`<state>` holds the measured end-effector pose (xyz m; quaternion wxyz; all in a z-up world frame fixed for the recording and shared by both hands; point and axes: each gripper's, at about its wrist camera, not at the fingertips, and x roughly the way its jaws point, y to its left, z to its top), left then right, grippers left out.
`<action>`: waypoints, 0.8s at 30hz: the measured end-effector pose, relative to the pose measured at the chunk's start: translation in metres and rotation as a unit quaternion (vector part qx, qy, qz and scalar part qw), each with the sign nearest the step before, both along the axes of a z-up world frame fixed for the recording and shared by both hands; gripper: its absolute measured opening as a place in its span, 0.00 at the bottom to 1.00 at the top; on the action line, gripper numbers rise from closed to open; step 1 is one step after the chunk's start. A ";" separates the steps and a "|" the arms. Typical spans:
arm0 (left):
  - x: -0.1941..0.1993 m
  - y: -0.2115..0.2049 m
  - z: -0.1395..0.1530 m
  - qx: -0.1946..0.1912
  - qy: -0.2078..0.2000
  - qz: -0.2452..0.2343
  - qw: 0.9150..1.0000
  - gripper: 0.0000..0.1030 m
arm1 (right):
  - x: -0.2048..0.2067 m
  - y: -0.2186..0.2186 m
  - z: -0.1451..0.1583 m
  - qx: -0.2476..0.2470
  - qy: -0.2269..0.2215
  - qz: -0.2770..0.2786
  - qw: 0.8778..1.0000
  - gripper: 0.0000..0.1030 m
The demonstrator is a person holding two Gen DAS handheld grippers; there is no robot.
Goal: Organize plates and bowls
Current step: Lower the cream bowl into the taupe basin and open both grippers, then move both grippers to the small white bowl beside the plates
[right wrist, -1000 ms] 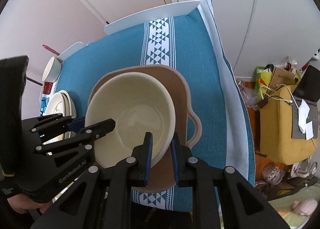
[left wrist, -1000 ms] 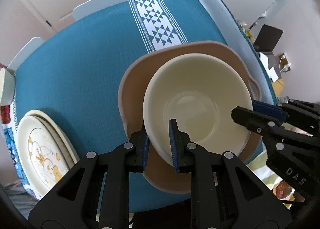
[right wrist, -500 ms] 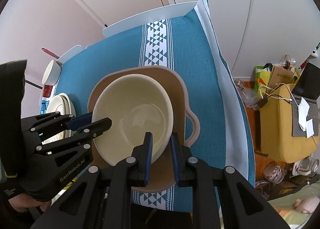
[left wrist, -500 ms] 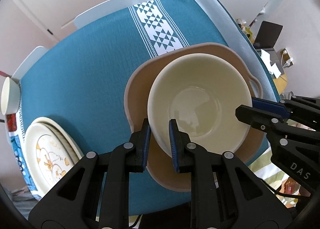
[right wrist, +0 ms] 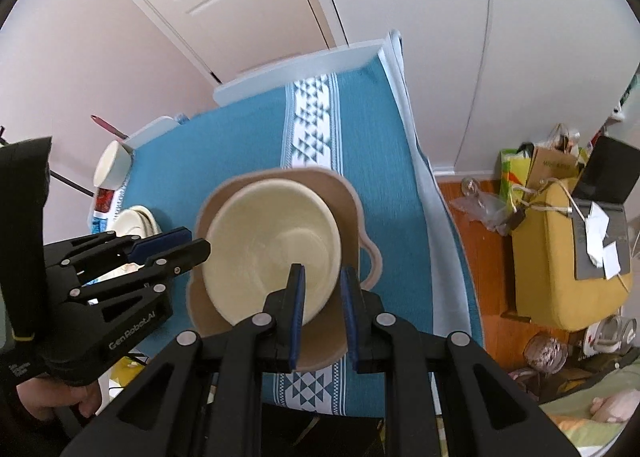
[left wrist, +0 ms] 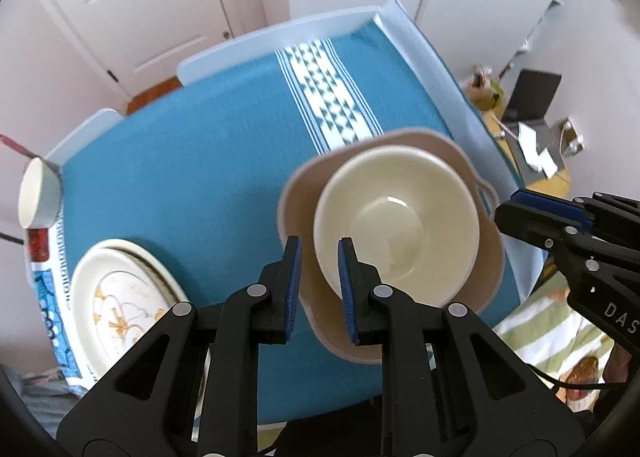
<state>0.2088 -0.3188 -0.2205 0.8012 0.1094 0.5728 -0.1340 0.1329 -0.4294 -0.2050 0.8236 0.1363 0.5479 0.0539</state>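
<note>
A glossy cream ceramic bowl (left wrist: pixel 396 225) sits nested inside a wide tan handled bowl (left wrist: pixel 298 201) on the table with the teal woven cloth (left wrist: pixel 180 161). The left gripper (left wrist: pixel 318 281) and right gripper (right wrist: pixel 322 307) both have their jaws released, each straddling the cream bowl's rim. A stack of cream patterned plates (left wrist: pixel 120 297) lies near the table's left edge.
</note>
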 end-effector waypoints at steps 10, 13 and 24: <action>-0.008 0.050 0.056 -0.024 -0.093 0.099 0.990 0.92 | 0.010 0.013 0.044 -0.003 -0.071 0.046 0.996 0.35; -0.014 0.076 0.070 -0.015 -0.112 0.137 0.984 0.92 | 0.020 0.019 0.051 0.024 -0.094 0.075 0.992 0.94; -0.018 0.207 0.125 -0.044 -0.176 0.270 0.946 0.92 | 0.073 0.097 0.105 0.039 -0.187 0.178 0.965 0.96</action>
